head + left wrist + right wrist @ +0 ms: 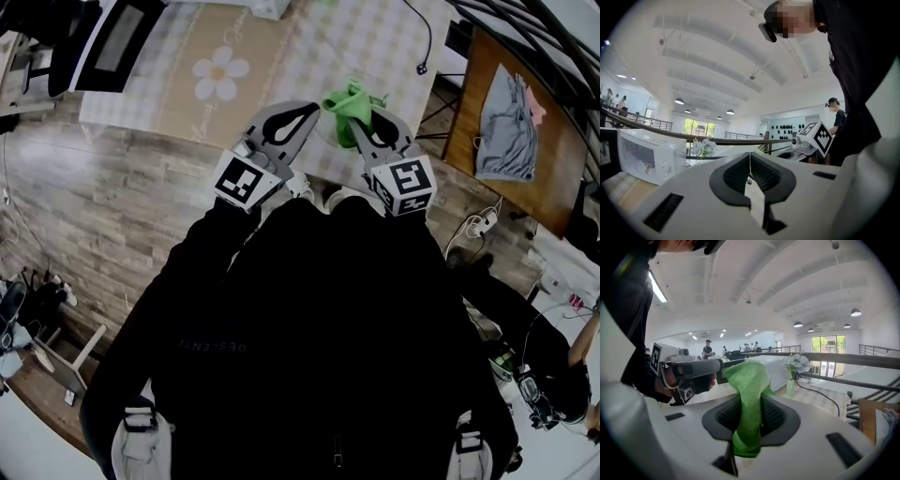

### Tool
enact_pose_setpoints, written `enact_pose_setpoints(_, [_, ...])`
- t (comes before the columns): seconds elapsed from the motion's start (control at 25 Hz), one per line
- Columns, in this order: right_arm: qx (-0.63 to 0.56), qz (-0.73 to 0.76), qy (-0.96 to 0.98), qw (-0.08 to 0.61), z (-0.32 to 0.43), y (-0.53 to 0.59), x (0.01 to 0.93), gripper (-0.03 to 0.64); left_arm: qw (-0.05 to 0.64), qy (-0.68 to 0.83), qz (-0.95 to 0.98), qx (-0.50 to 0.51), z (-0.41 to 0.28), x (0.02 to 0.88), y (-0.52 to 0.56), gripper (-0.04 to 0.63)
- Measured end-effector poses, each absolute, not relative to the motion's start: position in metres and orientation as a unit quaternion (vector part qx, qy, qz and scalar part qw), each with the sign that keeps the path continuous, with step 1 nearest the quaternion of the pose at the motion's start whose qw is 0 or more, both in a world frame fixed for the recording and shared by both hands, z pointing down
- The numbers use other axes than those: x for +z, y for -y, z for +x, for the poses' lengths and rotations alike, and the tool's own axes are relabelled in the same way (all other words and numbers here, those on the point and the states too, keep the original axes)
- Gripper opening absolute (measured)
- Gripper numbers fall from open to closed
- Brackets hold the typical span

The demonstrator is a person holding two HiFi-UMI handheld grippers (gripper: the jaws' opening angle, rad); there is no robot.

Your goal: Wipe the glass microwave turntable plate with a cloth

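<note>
No glass turntable plate shows in any view. A white microwave (111, 37) stands at the table's far left, and it appears again in the left gripper view (646, 159). A green cloth (345, 103) is pinched in my right gripper (360, 120), held up over the table's near edge. In the right gripper view the cloth (746, 380) sticks up between the pads, with my right gripper (750, 401) shut on it. Beside it, my left gripper (309, 110) is shut and holds nothing. The left gripper view shows my left gripper (750, 157) with its pads meeting.
The table (375, 37) wears a checked cloth with a flower print (220, 73). A vase of flowers (794, 366) and a black cable (427, 42) are on it. At the right, a wooden side table (553, 178) carries grey clothing (506, 122). A power strip (478, 223) lies on the floor.
</note>
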State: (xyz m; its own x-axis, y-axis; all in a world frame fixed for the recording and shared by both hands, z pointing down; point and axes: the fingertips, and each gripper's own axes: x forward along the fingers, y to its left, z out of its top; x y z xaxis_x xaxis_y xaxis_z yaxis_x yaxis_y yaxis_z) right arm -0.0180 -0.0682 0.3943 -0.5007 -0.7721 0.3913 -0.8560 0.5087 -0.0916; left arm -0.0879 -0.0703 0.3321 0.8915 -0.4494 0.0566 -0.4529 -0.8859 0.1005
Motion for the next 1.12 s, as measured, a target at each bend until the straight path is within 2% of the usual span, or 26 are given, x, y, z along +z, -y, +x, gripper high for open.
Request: enact_pose_setpoints(1.12, [0.135,0.389,0.839,0.356,-0.021,0.168,0.565,0.107,0.073,0.32,0.943,0.058,-0.086,0.437,0.13,0.021])
